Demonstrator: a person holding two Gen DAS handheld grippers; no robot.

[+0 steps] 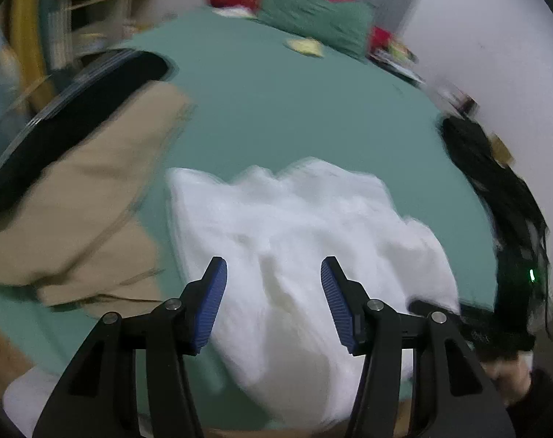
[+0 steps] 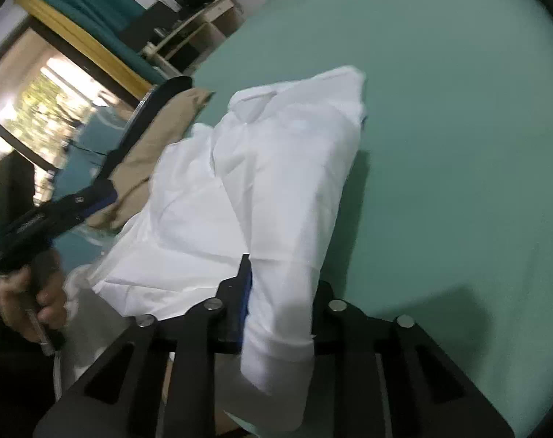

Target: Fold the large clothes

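A white shirt (image 1: 294, 226) lies crumpled on the green bed sheet (image 1: 294, 109). My left gripper (image 1: 273, 292) hovers over its near part, jaws open, blue pads apart with nothing pressed between them. In the right wrist view the white shirt (image 2: 276, 164) stretches from the bed toward the camera. Its sleeve end runs between the fingers of my right gripper (image 2: 280, 292), which is shut on it; one blue pad (image 2: 245, 292) shows and the cloth hides the other. At that view's left, a hand (image 2: 28, 292) holds my left gripper (image 2: 106, 193).
A beige garment (image 1: 75, 219) with a black one (image 1: 75, 109) on it lies left of the shirt. Green and red pillows (image 1: 313, 18) sit at the far end of the bed. Dark items (image 1: 495, 189) line the white wall. Shelves (image 2: 203, 25) and a window (image 2: 39, 109) stand beyond the bed.
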